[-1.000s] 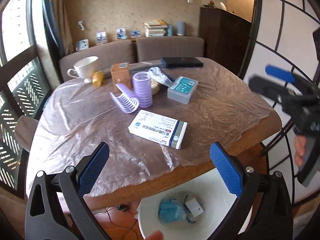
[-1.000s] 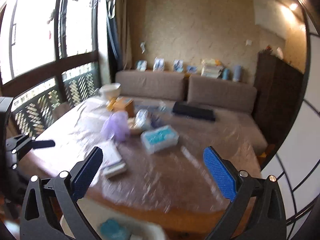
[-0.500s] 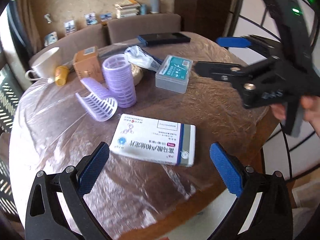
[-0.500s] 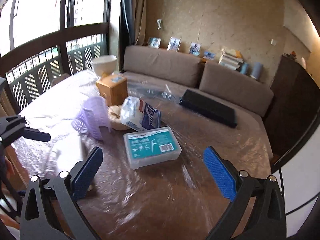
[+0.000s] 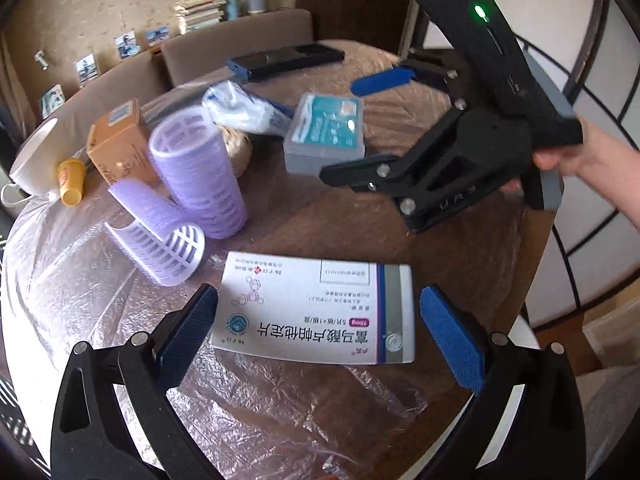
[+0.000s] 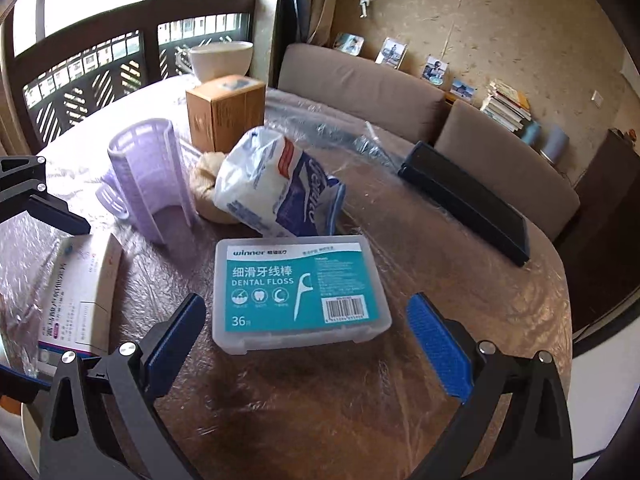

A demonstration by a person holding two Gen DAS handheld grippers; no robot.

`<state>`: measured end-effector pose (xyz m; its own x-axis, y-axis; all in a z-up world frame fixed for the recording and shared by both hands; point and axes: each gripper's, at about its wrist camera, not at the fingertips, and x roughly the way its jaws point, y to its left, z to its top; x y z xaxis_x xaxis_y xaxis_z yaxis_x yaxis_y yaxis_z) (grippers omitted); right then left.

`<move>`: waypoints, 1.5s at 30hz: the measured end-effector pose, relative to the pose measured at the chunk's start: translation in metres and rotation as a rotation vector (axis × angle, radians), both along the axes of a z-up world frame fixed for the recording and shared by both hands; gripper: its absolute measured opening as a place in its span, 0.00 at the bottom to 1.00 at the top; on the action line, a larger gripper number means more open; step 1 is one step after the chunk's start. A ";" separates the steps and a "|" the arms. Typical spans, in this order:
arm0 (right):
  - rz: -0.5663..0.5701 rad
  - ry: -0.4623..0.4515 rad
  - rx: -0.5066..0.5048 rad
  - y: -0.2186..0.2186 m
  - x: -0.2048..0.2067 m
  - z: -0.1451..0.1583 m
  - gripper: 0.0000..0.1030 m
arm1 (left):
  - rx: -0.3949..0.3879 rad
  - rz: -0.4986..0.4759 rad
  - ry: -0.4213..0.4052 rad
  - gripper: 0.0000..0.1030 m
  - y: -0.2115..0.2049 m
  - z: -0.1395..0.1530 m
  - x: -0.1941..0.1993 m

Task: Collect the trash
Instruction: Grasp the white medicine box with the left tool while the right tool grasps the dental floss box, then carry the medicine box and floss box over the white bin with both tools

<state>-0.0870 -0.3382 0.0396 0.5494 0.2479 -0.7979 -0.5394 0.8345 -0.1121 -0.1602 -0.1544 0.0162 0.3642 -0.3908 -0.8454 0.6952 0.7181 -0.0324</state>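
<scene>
Medicine box [image 5: 316, 310] lying flat near the table's [image 5: 460, 256] near edge, long axis running left-right, grey-striped end to the right. Left gripper [image 5: 320, 332] hanging released, jaws straddling it, not touching. Farther right, dental floss case [image 6: 298, 290] lying closed, flat, contents hidden; right gripper [image 6: 306, 336] spread wide just before it. Beyond: upright lilac roller [image 5: 198, 172], one toppled [image 5: 160, 238], cotton bag [image 6: 276, 184], cardboard box [image 6: 224, 110], white cup [image 6: 220, 60].

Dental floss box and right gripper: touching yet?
Apart. In the right wrist view the right gripper is open, and bare table shows between each blue pad and the dental floss box lying between them.
</scene>
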 end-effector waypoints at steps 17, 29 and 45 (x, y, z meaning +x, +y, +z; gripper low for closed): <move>-0.008 0.030 0.004 0.000 -0.005 0.011 0.80 | 0.002 0.067 -0.014 0.95 0.005 -0.003 -0.004; -0.133 0.030 0.101 -0.021 -0.031 0.035 0.78 | -0.096 0.222 0.001 0.95 0.021 0.007 -0.005; -0.233 0.081 0.191 -0.029 -0.071 0.045 0.78 | -0.137 0.341 -0.001 0.95 0.033 0.018 -0.010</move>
